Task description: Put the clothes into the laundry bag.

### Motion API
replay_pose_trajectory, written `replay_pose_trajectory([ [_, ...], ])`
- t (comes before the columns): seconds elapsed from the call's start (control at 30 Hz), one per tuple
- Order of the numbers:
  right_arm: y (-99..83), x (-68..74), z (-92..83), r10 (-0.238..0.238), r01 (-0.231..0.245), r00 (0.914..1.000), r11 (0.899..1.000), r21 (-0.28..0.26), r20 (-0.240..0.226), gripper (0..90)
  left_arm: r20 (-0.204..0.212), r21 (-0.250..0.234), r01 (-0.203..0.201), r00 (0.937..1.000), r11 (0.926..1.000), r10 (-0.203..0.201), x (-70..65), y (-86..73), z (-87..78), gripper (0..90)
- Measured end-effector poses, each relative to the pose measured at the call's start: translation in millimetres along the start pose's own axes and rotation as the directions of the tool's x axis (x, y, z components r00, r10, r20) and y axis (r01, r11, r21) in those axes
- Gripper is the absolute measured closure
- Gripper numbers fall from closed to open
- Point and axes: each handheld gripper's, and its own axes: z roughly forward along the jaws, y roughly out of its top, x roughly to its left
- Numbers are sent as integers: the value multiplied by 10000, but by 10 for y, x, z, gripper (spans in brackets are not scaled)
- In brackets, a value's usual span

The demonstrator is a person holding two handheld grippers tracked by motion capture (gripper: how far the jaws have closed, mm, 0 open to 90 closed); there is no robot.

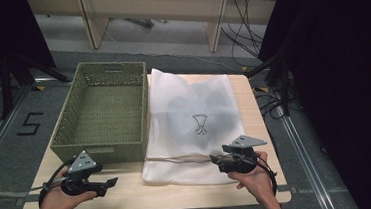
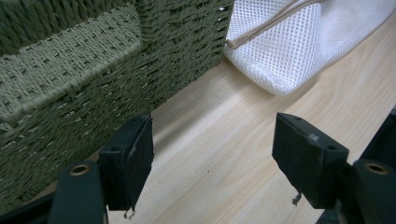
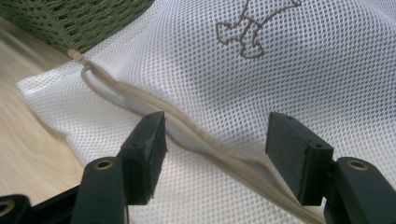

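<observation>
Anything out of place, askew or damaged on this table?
Nothing stands out. The mesh bag lies flat beside the basket, its drawstring lying loose across it. Both the left gripper and the right gripper are open, holding nothing.

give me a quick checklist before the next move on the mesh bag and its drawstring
1. Right gripper open: ok, jaws apart over the drawstring, not pressing it.
2. Left gripper open and holding nothing: ok, bare table between the jaws.
3. Mesh bag lying flat on the table beside the basket: ok.
4. Green basket has room inside: ok, nothing seen in it.
5. Bag's mouth pulled closed: cannot tell.
6. What the dark shape inside the bag is: cannot tell.
</observation>
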Motion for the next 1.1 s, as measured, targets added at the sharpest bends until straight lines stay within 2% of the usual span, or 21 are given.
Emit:
replay_pose_trajectory([
  [0.03,-16,5,-6,49,-49,10000,10000,-46,1,388,-1,-2,-91,10000,10000,91,9,-7,-9,289],
  [0.1,-62,8,-25,31,-33,9998,9999,-103,-181,387,-8,4,101,9999,9999,-101,2,-17,-26,286],
  [0.17,-98,28,-61,120,-120,9999,9999,-44,-8,381,28,15,-30,10000,10000,30,10,-27,-41,280],
  [0.2,-112,50,-87,304,-304,9995,9995,83,-45,374,-29,-51,177,9998,9998,-177,-8,-37,-43,280],
  [0.23,-133,63,-89,361,-362,9993,9993,-41,-134,371,-74,-102,169,9998,9998,-170,-12,-44,-45,280],
  [0.27,-146,57,-110,161,-161,9998,9999,38,-87,366,82,21,-111,9999,9999,110,5,-45,-62,280],
  [0.37,-215,85,-135,267,-265,9995,9995,162,-158,363,110,-30,-37,9999,10000,37,-12,-60,-84,279],
  [0.4,-237,104,-146,448,-443,9989,9986,283,-171,362,-16,-146,218,9998,9997,-218,-37,-72,-82,278],
  [0.43,-265,110,-135,481,-477,9986,9988,142,-220,361,77,-61,-23,10000,10000,24,-27,-76,-98,277],
  [0.47,-273,113,-165,488,-482,9987,9982,360,-157,360,93,-43,-63,9999,10000,64,-29,-82,-104,275],
  [0.5,-292,106,-166,317,-313,9994,9991,269,-152,358,119,-66,93,9999,9999,-92,-42,-91,-104,275],
  [0.53,-304,117,-171,442,-438,9989,9988,217,-158,356,6,-129,145,9999,9998,-145,-57,-100,-107,273],
  [0.57,-312,99,-189,228,-222,9995,9992,319,-198,355,93,-37,-82,9999,10000,83,-50,-103,-123,273],
  [0.6,-334,132,-202,584,-574,9980,9976,397,-237,354,95,-53,-25,10000,10000,26,-59,-109,-124,273],
  [0.63,-344,109,-209,218,-209,9995,9989,410,-234,353,39,-106,132,9999,9999,-132,-75,-114,-124,273],
  [0.77,-392,125,-222,236,-216,9991,9983,548,-347,352,0,-198,0,10000,9998,0,-80,-117,-126,273],
  [0.8,-403,148,-223,425,-412,9989,9973,609,-202,351,-9,-185,20,10000,9998,-20,-79,-118,-125,273],
  [0.83,-400,121,-224,155,-142,9997,9977,664,-186,351,-64,-167,22,10000,9999,-23,-77,-118,-124,272],
  [0.93,-401,108,-212,182,-156,9992,9973,717,-356,351,-25,-192,20,10000,9998,-20,-80,-115,-121,272],
  [1.0,-408,116,-200,221,-210,9996,9982,553,-194,351,-41,-205,45,10000,9998,-46,-85,-113,-116,272],
  [1.1,-400,107,-202,63,-47,9998,9973,729,-212,350,-33,-169,-27,10000,9999,26,-72,-113,-120,271],
])
